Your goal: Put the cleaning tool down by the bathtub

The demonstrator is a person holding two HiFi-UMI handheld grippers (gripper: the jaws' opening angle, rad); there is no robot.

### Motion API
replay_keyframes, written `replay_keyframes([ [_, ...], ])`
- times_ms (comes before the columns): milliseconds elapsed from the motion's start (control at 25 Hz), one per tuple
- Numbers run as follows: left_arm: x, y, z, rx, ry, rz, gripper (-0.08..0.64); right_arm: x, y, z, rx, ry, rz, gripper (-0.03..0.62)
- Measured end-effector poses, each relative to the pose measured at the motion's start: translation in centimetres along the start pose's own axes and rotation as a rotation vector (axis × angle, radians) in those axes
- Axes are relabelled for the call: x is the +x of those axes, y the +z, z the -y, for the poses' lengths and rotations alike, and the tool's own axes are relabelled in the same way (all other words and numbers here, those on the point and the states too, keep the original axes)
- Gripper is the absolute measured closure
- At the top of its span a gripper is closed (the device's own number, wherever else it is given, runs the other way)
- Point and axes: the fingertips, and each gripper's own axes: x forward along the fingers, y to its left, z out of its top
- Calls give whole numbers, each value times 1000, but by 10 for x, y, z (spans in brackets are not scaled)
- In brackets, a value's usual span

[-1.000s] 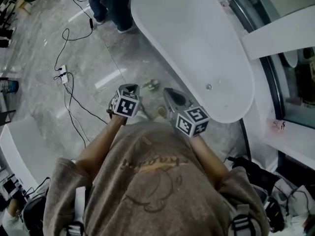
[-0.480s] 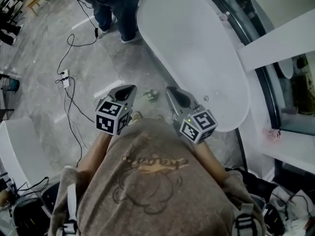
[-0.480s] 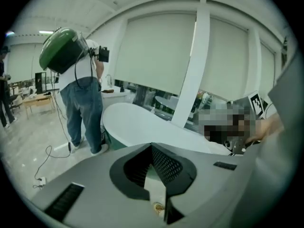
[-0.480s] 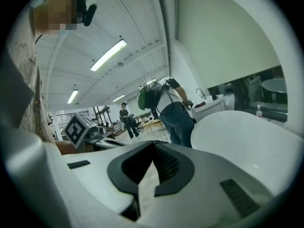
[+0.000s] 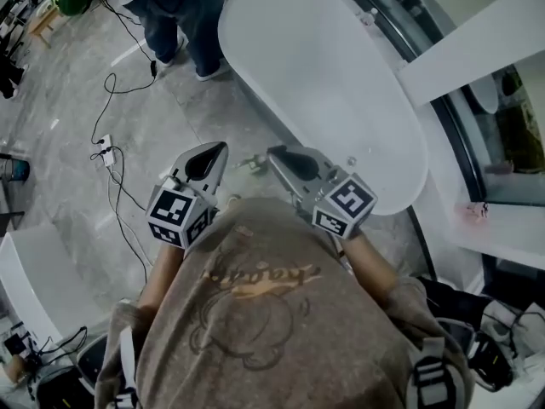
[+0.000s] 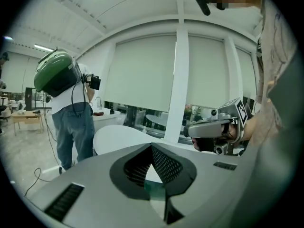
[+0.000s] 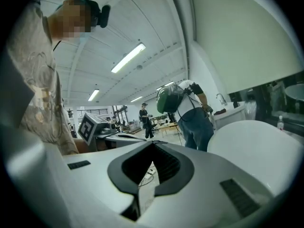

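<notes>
Grey floor (image 5: 60, 75) check: hovering left gripper (image 5: 220, 149) and right gripper (image 5: 274, 153), 2 jaw pairs empty, pinched shut, over apparent cleaning tool (image 5: 249, 164) beside bathtub (image 5: 324, 75); advising withdrawing straight, not nudging it.

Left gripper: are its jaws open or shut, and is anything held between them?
Shut, and empty. The left gripper shows its jaws meeting at the tips in its own view, with nothing between them.
</notes>
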Motion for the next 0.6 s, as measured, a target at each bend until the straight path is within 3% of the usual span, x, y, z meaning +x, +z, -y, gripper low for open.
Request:
replay_keyframes([
  [280,-12,12,12,104,6,92,555,1,-2,-28,-47,141,-52,592],
  [600,-23,10,24,-71,-87,133,557,8,-10,-40,-55,184,-85,592],
])
